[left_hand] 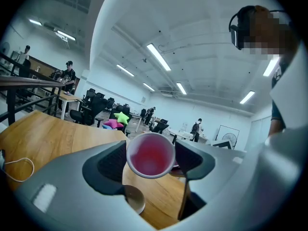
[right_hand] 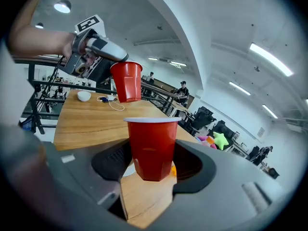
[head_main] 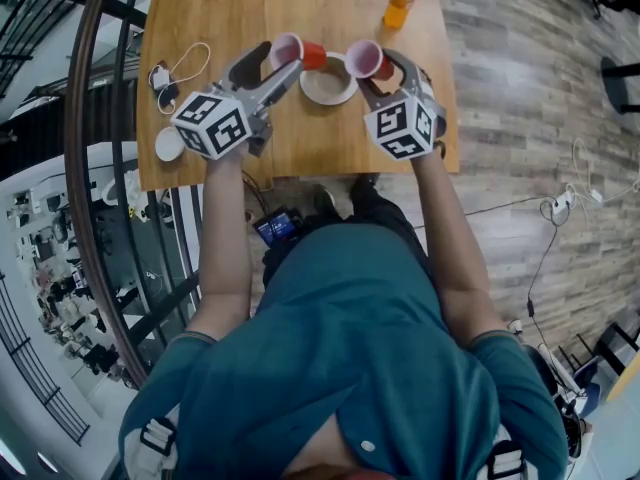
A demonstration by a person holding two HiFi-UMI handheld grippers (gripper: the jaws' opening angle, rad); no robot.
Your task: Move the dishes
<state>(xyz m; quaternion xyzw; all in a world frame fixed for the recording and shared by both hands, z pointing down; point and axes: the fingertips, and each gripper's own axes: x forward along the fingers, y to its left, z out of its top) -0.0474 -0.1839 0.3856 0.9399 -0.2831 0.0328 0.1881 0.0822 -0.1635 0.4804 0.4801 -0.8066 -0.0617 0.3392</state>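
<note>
Each gripper is shut on a red plastic cup above a wooden table (head_main: pixel 210 8). My left gripper (head_main: pixel 283 56) holds its cup (head_main: pixel 290 50) by the sides. In the left gripper view that cup (left_hand: pixel 150 155) has its pale pink inside turned to the camera. To the right, my right gripper (head_main: pixel 372 66) grips the second cup (head_main: pixel 365 60), which stands upright between the jaws in the right gripper view (right_hand: pixel 153 148). The left-hand cup (right_hand: pixel 126 82) also shows there, up in the air. A white bowl (head_main: pixel 328 83) sits on the table between and below the two cups.
An orange bottle (head_main: pixel 400 1) stands at the table's far right. A small white bowl (head_main: pixel 170 144) sits near the front left corner, with a white cable and charger (head_main: pixel 165 78) beside it. A dark railing (head_main: pixel 95 118) runs along the table's left side.
</note>
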